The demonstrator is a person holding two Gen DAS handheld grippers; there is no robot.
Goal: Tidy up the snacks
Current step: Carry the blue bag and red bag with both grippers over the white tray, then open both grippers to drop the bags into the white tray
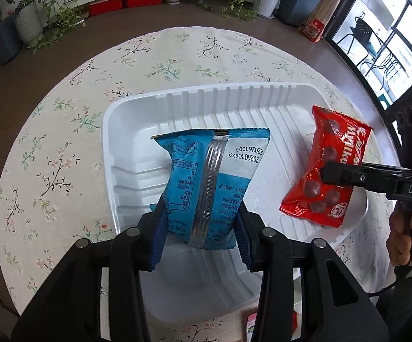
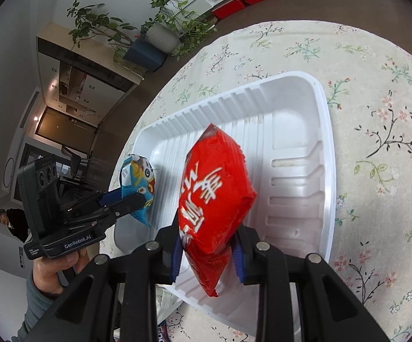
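Snacks both held over white tray (image 1: 126,131), which sits on floral tabletop (image 1: 49,142).

L wrist view: left gripper (image 1: 200,228) at bottom centre, fingers (image 1: 157,233) pinched on lower end of blue packet (image 1: 206,176); packet runs up from between the pads toward frame centre, back seam facing cam, above tray floor. At right of frame, right gripper (image 1: 324,172) comes in from the edge, fingers closed on mid part of red packet (image 1: 328,171), which hangs tilted over tray's right rim.

R wrist view: red packet (image 2: 214,199) fills centre, lower part squeezed between blue pads (image 2: 240,259), top end pointing into tray (image 2: 327,171). Left gripper (image 2: 146,199) at left of frame w/ blue packet (image 2: 137,185) clamped, just beside tray's left rim. Packets are apart, not touching.
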